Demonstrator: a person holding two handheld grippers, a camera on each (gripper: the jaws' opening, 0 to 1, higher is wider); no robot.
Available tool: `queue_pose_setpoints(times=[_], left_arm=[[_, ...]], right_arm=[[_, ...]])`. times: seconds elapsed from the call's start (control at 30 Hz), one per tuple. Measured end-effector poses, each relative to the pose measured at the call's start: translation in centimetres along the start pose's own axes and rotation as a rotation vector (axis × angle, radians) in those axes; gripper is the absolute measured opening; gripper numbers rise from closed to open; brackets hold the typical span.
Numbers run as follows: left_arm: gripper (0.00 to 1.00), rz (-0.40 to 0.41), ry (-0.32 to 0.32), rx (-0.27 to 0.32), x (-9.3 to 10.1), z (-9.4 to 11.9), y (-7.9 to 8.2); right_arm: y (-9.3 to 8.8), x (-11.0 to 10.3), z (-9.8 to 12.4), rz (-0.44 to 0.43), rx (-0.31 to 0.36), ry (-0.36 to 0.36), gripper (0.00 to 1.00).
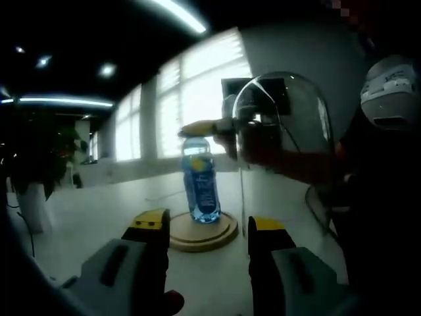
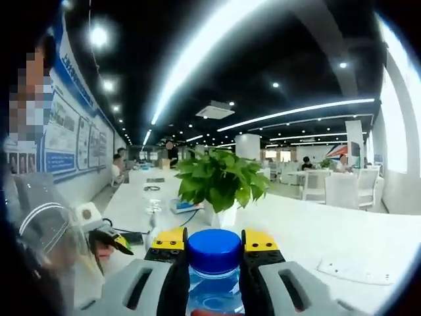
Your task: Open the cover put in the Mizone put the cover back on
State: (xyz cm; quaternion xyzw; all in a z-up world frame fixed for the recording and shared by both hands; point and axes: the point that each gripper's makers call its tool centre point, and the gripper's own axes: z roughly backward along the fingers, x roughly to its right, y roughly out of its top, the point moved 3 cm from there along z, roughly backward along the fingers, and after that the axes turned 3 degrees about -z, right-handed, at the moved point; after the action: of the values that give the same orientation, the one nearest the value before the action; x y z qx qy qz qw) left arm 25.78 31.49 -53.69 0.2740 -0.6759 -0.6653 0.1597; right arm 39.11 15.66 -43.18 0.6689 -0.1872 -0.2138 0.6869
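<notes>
The right gripper (image 2: 214, 253) is clamping its jaws on the Mizone bottle (image 1: 201, 179) standing on the round wooden base (image 1: 200, 232); the left gripper (image 1: 206, 230), jaws wide, is waiting beside the base, glass dome cover (image 1: 283, 118) lifted: release gently, keeping it centred

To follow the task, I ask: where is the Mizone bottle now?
In the left gripper view, the Mizone bottle stands upright on the round wooden base, right gripper at its cap.

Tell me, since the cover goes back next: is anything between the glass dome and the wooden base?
Yes. The right tongs grip the cap of the Mizone bottle on the wooden base, reaching across from the raised glass dome. They would likely have to withdraw first.
</notes>
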Motion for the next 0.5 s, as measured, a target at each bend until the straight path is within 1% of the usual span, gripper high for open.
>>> queue_pose_setpoints(times=[0.3, 0.47, 0.5], left_arm=[[0.39, 0.0, 0.001, 0.001, 0.0, 0.0, 0.0], [0.39, 0.0, 0.001, 0.004, 0.0, 0.0, 0.1], [0.39, 0.0, 0.001, 0.004, 0.0, 0.0, 0.1]], right_arm=[[0.0, -0.5, -1.0, -0.002, -0.001, 0.024, 0.21], [0.1, -0.7, -1.4, -0.007, 0.013, 0.03, 0.21], [0.0, -0.7, -1.4, -0.019, 0.017, 0.033, 0.21]])
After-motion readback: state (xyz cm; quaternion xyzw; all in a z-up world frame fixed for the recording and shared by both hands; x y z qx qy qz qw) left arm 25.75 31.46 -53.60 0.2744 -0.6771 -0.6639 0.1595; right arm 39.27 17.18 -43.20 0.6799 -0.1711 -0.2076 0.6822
